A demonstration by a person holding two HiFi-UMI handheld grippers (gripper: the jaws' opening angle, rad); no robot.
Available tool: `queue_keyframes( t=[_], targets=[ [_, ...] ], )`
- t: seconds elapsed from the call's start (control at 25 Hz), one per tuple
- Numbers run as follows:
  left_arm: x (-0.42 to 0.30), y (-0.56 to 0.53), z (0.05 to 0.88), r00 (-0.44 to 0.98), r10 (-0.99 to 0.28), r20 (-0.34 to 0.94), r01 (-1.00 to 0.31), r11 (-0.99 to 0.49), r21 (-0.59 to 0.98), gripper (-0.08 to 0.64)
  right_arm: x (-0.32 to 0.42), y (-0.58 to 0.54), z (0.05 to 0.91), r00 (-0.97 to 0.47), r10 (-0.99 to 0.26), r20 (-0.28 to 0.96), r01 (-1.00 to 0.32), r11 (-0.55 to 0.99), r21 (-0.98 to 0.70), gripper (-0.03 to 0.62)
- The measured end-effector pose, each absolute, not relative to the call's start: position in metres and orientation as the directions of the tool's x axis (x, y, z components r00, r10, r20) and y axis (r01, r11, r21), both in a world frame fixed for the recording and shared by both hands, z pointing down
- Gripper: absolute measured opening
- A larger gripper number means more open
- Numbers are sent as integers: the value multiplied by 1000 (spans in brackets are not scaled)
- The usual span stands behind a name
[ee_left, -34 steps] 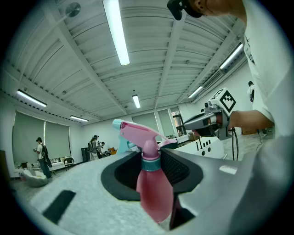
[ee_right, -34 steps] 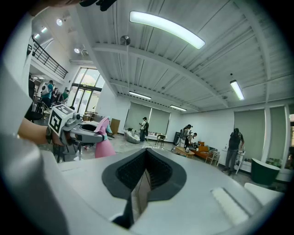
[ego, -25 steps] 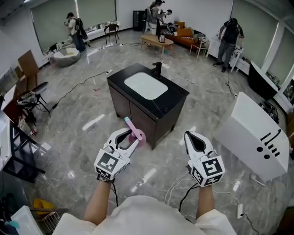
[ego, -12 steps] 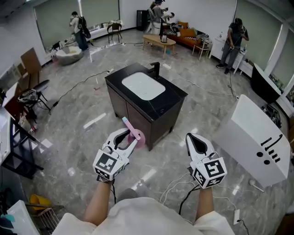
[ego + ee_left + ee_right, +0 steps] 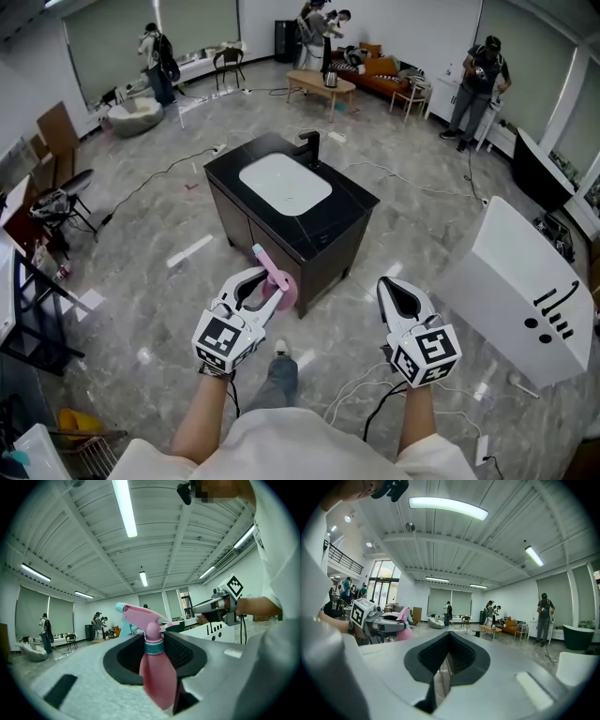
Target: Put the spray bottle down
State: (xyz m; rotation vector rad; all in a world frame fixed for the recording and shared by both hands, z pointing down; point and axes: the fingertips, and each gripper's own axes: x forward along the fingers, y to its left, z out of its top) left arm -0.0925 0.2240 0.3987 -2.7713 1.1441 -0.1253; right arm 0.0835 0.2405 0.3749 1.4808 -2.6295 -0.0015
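The left gripper [image 5: 262,281] is clamped on the pink spray bottle [image 5: 282,278], its trigger head poking past the jaw tips; the right gripper [image 5: 393,284] alongside has jaws together, empty

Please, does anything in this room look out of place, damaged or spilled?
The black sink cabinet stands alone in the middle of the open floor, against no wall. Loose cables trail over that floor, one just below the right claw. Nothing looks spilled or broken.
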Motion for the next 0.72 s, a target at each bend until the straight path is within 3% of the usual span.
queue_keyframes(
  t=[0.72],
  targets=[
    [-64,-21,367,779,-627,9,-614,-766,-190,137,85,18,339,-511,-858,58,-855,514,67,5]
  ],
)
